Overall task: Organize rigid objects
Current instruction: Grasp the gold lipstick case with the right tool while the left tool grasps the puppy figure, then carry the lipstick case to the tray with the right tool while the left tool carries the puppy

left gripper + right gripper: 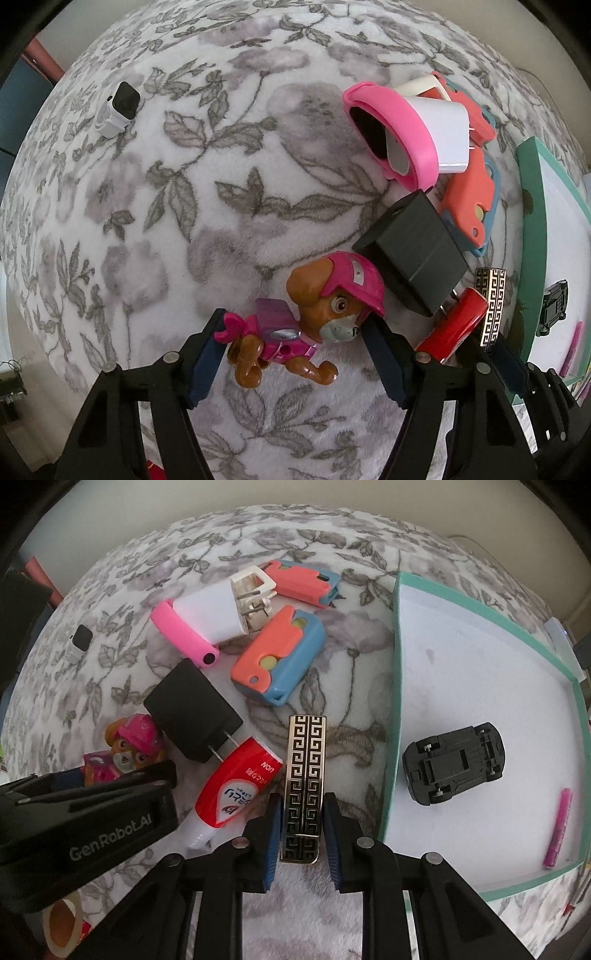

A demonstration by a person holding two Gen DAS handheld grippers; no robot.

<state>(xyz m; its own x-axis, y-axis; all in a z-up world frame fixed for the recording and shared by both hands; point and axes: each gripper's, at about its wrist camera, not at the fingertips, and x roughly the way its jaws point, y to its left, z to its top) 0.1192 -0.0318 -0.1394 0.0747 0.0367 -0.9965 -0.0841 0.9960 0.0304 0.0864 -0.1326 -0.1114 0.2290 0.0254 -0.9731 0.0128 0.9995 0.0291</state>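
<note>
My right gripper (pixel 301 830) is shut on a black-and-gold patterned lighter (pixel 304 775), also seen in the left wrist view (pixel 491 306). My left gripper (pixel 291 350) is open around a pink-and-brown toy puppy (pixel 306 321), which lies on the flowered blanket (pixel 184 184); the puppy also shows in the right wrist view (pixel 125 753). A teal-rimmed white tray (pixel 397 664) at the right holds an upturned black toy car (pixel 452 762) and a pink stick (pixel 557 827).
Loose on the blanket: a red glue tube (pixel 236 782), black charger (pixel 194 709), white charger (pixel 214 616), pink band (pixel 184 635), two coral-and-blue gadgets (pixel 280 657) (pixel 303 581), a small black-and-white device (pixel 118 107). A tape roll (pixel 61 923) lies near left.
</note>
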